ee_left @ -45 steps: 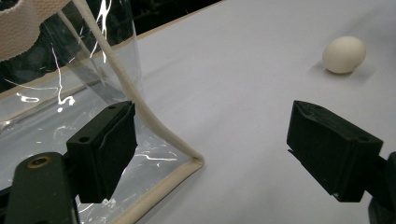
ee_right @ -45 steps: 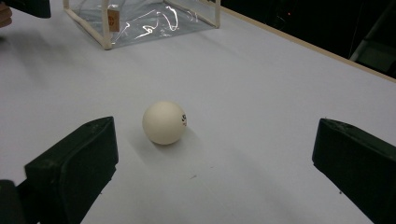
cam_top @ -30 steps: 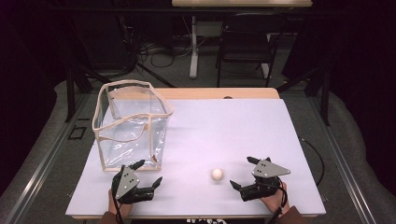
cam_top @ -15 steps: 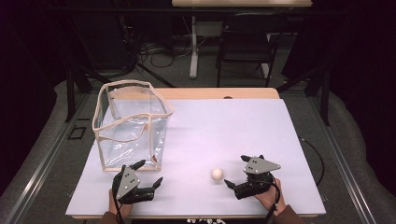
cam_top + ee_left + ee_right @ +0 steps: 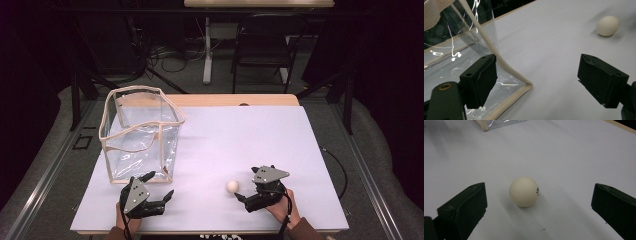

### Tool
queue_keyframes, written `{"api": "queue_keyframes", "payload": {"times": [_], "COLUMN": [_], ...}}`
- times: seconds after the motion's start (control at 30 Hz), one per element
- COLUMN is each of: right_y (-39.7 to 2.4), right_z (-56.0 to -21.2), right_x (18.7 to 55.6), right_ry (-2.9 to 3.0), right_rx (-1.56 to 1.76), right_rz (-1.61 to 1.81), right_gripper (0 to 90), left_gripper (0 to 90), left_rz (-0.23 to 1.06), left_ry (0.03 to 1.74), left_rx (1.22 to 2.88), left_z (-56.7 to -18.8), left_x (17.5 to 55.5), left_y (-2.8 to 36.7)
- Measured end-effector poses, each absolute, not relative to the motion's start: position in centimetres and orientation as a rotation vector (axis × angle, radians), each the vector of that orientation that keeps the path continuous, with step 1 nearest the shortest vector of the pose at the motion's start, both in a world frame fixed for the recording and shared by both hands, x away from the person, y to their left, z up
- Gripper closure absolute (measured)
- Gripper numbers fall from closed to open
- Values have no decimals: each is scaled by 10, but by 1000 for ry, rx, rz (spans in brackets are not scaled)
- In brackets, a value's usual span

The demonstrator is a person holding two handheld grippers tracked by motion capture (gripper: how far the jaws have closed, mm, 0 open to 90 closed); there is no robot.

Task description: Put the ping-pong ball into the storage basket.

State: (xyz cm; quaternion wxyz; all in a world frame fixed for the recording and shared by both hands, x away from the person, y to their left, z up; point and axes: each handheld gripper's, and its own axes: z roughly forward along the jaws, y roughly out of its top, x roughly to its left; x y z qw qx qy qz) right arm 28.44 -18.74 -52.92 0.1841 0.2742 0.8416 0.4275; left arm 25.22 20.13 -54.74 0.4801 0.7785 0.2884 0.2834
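Ball (image 5: 232, 186) on the white table (image 5: 240, 140), near the front edge, sitting free. Right gripper (image 5: 242, 196) is low beside it, jaws spread wide, nothing between the pads yet; in the right gripper view the ball (image 5: 524, 191) lies on the sheet between the two black jaws, a little ahead of them, touching neither. Left gripper (image 5: 159, 189) rests near the front left, jaws wide apart too, empty, right at the lower corner of the clear bag (image 5: 140, 135). From the left gripper view, the bag's cream-trimmed corner (image 5: 524, 85) sits between the jaws, ball (image 5: 607, 25) well off beyond.
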Motion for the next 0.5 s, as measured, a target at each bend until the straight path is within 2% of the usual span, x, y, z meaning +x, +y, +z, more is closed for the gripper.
{"api": "queue_keyframes", "payload": {"times": [0.5], "right_y": [-174], "right_z": [-533], "right_x": [294], "right_ry": [2418], "right_rx": [779], "right_rz": [1186], "right_gripper": [0], "left_gripper": [159], "left_rz": [694], "left_ry": [704], "left_rx": [1901], "left_z": [-547], "left_x": [252], "left_y": [202]}}
